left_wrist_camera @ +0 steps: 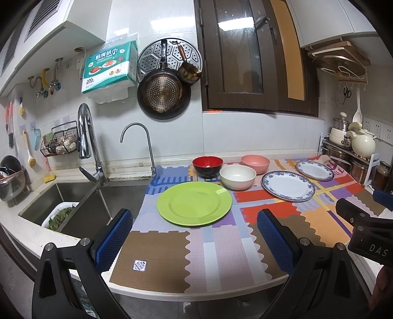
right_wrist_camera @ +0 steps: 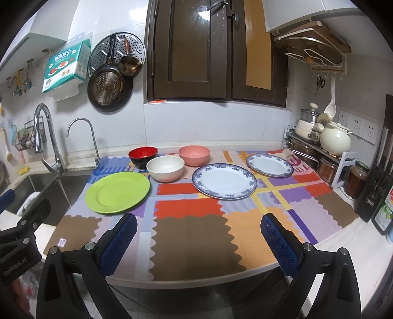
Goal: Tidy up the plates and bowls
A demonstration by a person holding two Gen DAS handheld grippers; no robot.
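Red bowl, cream bowl and pink bowl sit empty behind the green plate; left gripper and right gripper gape wide, holding nothing; "DAS" marks the right gripper's body.

1. Lighting: even, fairly bright indoor light from above; no lamp in view.
2. Shadows: soft and short, seen under the green plate and the bowls.
3. Glare: mild sheen on the wall tiles and the chrome tap; nothing blown out.
4. Distortion: strong fisheye bending; black vignette at all corners of both views.
5. Focus: centre of the bench sharp; edges softer, with the near tongs slightly blurred.
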